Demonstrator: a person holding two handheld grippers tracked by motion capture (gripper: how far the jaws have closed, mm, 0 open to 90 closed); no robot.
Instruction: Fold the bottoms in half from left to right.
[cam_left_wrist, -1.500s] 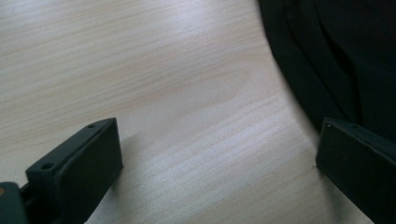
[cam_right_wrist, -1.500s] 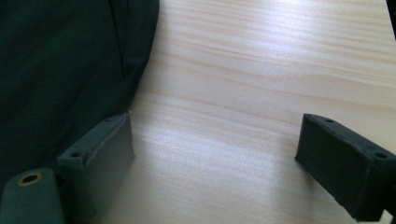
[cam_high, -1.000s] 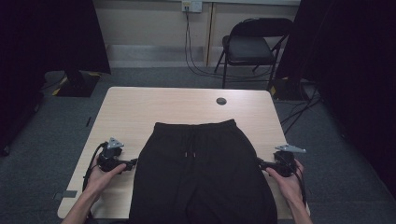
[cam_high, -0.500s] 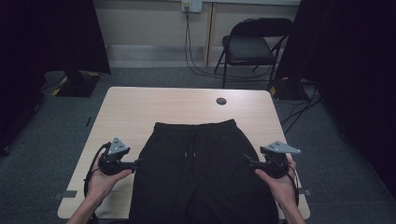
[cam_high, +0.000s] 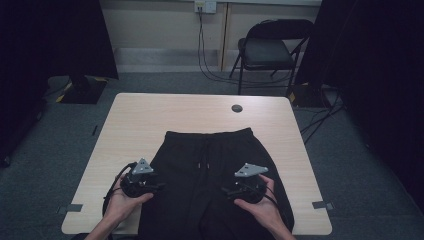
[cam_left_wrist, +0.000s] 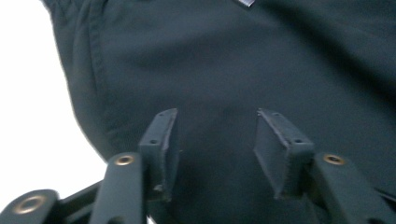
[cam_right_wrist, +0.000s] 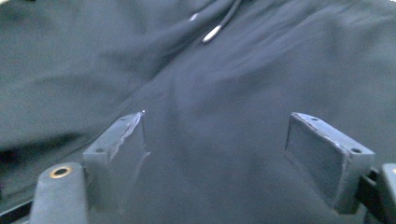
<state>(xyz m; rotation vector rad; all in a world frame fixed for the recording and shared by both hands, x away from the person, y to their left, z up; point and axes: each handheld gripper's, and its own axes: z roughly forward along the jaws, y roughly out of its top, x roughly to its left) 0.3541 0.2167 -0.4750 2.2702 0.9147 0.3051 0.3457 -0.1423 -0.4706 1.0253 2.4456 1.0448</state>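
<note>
A pair of black drawstring pants (cam_high: 210, 165) lies flat on the light wooden table (cam_high: 150, 120), waistband at the far side and drawstring (cam_high: 204, 155) at its middle. My left gripper (cam_high: 161, 187) reaches in at the garment's left edge. In the left gripper view the gripper (cam_left_wrist: 215, 116) stands half open over the black cloth (cam_left_wrist: 233, 60); its jaws have just been closing, with no cloth pinched between the pads. My right gripper (cam_high: 225, 191) hovers over the right leg, pointing left. The right gripper (cam_right_wrist: 217, 116) is wide open above the fabric (cam_right_wrist: 210, 84), having just opened further; the drawstring tip (cam_right_wrist: 219, 25) shows ahead.
A round black grommet (cam_high: 236, 108) sits in the table's far side. A folding chair (cam_high: 267, 47) stands behind the table, with cables on the floor beside it. Tape marks (cam_high: 70, 208) sit at the table's near corners. Bare wood lies left, right and beyond the garment.
Both hands have moved inward. The right gripper came left from the garment's right edge onto the leg. The left gripper shifted right to the left edge, and its jaws narrowed.
</note>
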